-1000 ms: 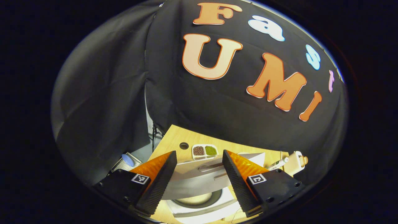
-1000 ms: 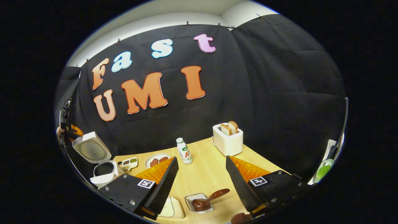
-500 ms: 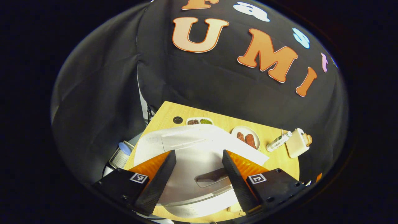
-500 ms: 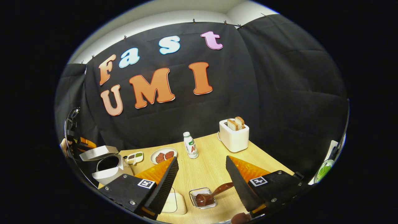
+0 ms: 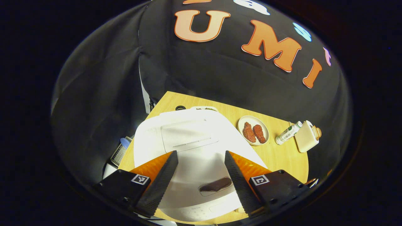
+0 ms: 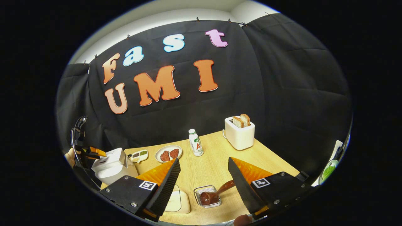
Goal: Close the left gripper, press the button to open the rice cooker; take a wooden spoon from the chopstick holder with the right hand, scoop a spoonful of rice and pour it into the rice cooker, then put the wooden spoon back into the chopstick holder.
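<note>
While the left claw (image 5: 201, 171) hangs wide open over the shut rice cooker (image 5: 191, 150), the right claw (image 6: 204, 179) waits open above the wooden spoon (image 6: 216, 193).

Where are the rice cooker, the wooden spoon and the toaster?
rice cooker (image 5: 188, 138): left gripper view, top of its shut white lid.
wooden spoon (image 6: 208, 197): right gripper view, bowl resting in the clear tray.
toaster (image 6: 240, 138): right gripper view, white front wall.
</note>
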Action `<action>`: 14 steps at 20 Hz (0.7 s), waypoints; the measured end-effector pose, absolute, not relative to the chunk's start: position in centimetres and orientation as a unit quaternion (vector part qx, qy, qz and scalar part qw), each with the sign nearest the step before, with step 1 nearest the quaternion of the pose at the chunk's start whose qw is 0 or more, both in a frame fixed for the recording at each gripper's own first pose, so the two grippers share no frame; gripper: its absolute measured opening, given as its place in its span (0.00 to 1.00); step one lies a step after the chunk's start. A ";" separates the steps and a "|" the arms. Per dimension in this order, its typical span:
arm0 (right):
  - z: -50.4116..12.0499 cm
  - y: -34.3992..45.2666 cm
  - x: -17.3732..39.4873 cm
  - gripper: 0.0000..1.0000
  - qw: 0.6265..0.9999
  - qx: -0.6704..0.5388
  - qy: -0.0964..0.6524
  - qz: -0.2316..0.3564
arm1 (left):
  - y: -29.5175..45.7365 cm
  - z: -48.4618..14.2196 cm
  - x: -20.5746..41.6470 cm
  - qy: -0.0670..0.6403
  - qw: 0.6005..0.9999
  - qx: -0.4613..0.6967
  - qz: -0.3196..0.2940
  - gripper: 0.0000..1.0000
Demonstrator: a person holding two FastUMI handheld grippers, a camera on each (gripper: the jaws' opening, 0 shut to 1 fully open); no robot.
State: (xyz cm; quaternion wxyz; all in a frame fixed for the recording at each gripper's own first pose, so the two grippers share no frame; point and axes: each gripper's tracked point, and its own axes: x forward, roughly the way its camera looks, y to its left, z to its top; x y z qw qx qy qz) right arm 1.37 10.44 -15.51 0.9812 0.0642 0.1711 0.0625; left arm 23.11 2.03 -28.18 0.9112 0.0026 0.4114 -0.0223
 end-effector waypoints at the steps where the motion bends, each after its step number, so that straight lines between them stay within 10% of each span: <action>1: -15.5 10.3 1.3 0.95 0.981 0.063 0.172 0.061 | 2.1 -28.8 23.0 0.411 0.911 0.010 -0.021 1.00; 14: -13.9 8.4 1.1 0.95 0.986 0.048 0.159 0.031 | 1.5 -27.6 22.1 0.333 0.939 0.073 -0.037 1.00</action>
